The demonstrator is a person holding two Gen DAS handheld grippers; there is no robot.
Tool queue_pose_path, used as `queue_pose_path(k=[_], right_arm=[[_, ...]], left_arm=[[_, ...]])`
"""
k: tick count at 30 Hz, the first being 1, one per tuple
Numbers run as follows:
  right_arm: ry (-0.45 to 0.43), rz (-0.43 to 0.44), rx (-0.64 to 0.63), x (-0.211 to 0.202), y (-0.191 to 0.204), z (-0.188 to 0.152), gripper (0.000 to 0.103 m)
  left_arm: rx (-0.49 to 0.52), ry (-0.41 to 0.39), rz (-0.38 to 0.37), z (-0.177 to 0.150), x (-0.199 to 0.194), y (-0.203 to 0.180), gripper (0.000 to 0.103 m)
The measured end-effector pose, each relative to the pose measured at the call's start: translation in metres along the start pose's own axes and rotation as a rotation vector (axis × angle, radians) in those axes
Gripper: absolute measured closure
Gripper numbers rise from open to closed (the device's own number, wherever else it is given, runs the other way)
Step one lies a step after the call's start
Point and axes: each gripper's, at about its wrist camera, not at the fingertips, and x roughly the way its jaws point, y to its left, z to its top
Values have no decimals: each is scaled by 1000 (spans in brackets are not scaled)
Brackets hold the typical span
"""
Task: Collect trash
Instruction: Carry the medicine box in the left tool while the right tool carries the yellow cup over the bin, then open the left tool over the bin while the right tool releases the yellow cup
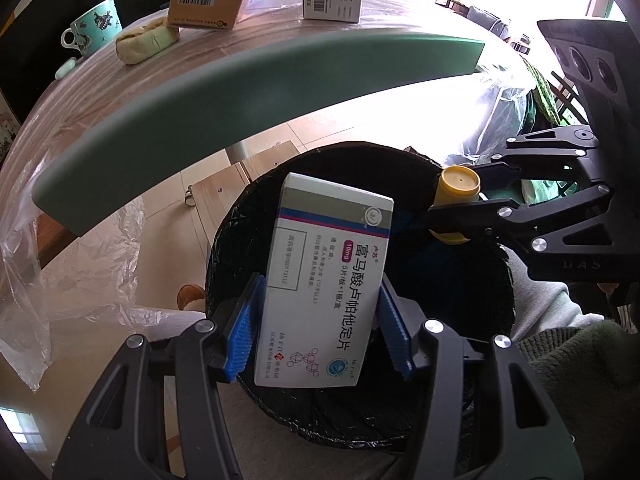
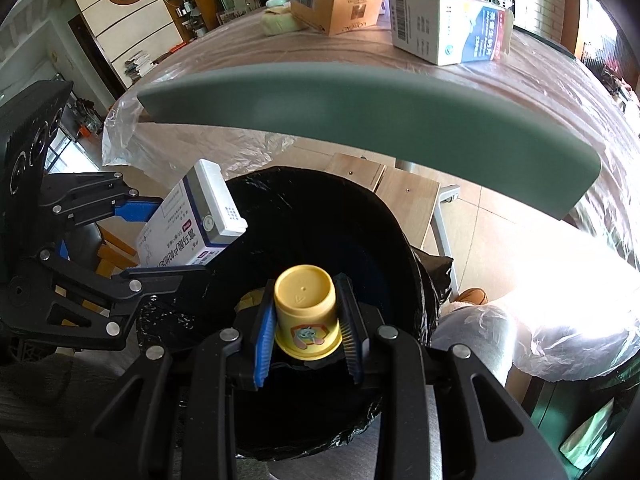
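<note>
Two pieces of trash hung over the black-lined bin (image 1: 496, 312) at once. The left tool (image 1: 320, 328) was clamped on a white medicine box (image 1: 324, 280), its blue pads pressed against the box's long sides, the box tipped forward above the bin's mouth. The right tool (image 2: 306, 320) was closed tight on a small yellow cup (image 2: 306, 312), held upside down with its base towards the camera, also above the bin's opening. Both tools pointed steeply downward and stood close beside each other.

Several things could have gone wrong from there. With the tools so near, one dropping item might have struck the other tool or its load and bounced out over the rim. The box reached far past the pads, so it might have caught the liner's edge on release and tipped onto the floor. The green bar (image 1: 256, 92) arching just above the bin left little room to lift clear.

More trash waited on the plastic-covered tabletop (image 1: 224, 48): a tan carton (image 2: 336, 0), a white carton (image 2: 448, 28), a pale wrapped lump (image 1: 146, 42) and a teal mug (image 1: 94, 26).

Much was hidden. The bin's inside showed only as blackness, so its contents and fill level could not be judged. Bright window glare washed out the right side of both views, and the cup's open mouth faced away.
</note>
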Motion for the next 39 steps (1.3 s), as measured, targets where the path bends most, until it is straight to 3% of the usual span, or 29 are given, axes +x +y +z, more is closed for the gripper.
queue_pose_path(k=[34,36,38,39], right_arm=[[27,-31,-11,18,17,0,73],[17,-32,-11,15,16,-1,69],[6,-44,-2,10,16,-2,40],[-3,-49,2,8,16,-2,37]], left_arm=[[2,18,34,2,18,-3,46],[-3,6,35,3,14,-2,36],[-9,-7,23,4,10,-1,25],[-9,-10,25,4,9,-1,24]])
